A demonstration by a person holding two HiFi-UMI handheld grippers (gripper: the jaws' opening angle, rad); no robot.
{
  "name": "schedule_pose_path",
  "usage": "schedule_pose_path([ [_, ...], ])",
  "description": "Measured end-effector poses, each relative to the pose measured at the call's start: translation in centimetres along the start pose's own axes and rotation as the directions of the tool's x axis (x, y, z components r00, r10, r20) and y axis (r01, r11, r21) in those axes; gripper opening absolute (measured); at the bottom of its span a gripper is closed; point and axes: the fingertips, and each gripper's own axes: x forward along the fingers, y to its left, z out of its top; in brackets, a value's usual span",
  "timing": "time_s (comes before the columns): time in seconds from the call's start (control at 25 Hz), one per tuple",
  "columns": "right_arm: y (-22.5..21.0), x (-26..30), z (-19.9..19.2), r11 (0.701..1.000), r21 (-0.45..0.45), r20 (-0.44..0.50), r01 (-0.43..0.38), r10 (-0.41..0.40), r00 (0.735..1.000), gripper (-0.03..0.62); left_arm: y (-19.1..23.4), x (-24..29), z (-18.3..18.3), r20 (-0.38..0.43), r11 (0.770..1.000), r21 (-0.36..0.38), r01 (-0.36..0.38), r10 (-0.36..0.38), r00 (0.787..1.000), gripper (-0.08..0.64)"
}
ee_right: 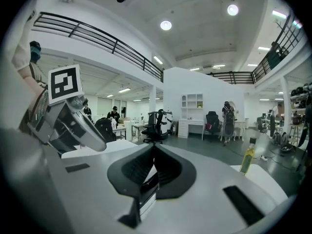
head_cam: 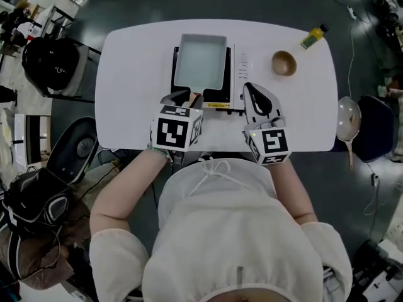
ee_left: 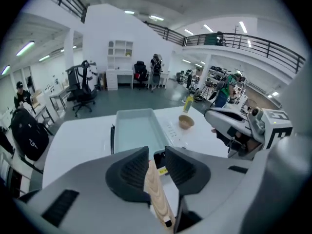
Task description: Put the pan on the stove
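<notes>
A big open hall with a railed mezzanine surrounds the white table [head_cam: 126, 74]. The rectangular pale pan [head_cam: 200, 60] lies over the black top of the portable stove [head_cam: 241, 74] near the table's middle, and it looks level; no view settles whether it rests there or hangs just above. Its wooden handle [ee_left: 157, 189] reaches back toward the person and passes between the jaws of the left gripper [ee_left: 156, 152]. Those jaws stand narrowly apart: the handle lies against the left pad [ee_left: 134, 172], while a dark slit shows beside the other pad, so no firm pinch is visible. The right gripper [ee_right: 154, 149] hangs just beside the stove's near right corner, its jaws pressed together on nothing. Further right, well apart from the stove, stand a small wooden bowl [head_cam: 284, 63] and a yellowish bottle [head_cam: 313, 36]. The placing step appears to be at or close to its end. The next move probably calls for making sure the pan sits square on the burner, then drawing the left gripper off the handle without dragging it sideways.
</notes>
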Motion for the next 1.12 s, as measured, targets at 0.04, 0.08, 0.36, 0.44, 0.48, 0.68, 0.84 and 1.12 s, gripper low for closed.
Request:
schedule_pose_path([
  [0.04,0.0,-0.3,0.4,1.0,-0.007,0.009,0.007,-0.007,1.0,0.008,0.0,-0.5,0.9,0.04,1.0,0.013,-0.004,0.003,0.999,0.104],
  [0.08,-0.1,-0.5,0.8,1.0,-0.013,0.018,0.015,-0.015,1.0,0.008,0.0,-0.9,1.7,0.079,1.0,0.022,-0.004,0.002,0.997,0.07],
  [0.36,-1.3,-1.9,4.1,0.997,-0.05,0.079,0.066,-0.062,0.995,0.008,1.0,-4.8,6.1,0.334,0.997,0.074,-0.018,-0.008,0.943,0.028],
  [0.44,-1.9,-2.3,5.0,0.995,-0.049,0.095,0.084,-0.079,0.992,0.008,1.4,-6.0,7.0,0.405,0.996,0.085,-0.019,-0.017,0.914,0.028],
  [0.48,-2.2,-2.5,5.5,0.995,-0.046,0.103,0.09,-0.085,0.991,0.008,1.5,-6.5,7.3,0.433,0.995,0.094,-0.016,-0.026,0.901,0.028],
  [0.68,-3.3,-2.8,7.5,0.994,-0.039,0.149,0.099,-0.092,0.984,0.008,1.3,-8.9,9.0,0.575,0.961,0.252,-0.113,-0.054,0.817,0.028],
  [0.84,-4.0,-3.1,8.4,0.993,-0.046,0.167,0.109,-0.1,0.981,0.008,1.0,-9.6,9.4,0.643,0.937,0.309,-0.162,-0.08,0.762,0.028],
  [1.12,-2.9,-3.4,8.6,0.993,-0.089,0.174,0.074,-0.057,0.983,0.005,2.6,-10.6,9.6,0.678,0.963,0.216,-0.161,-0.029,0.734,0.028],
])
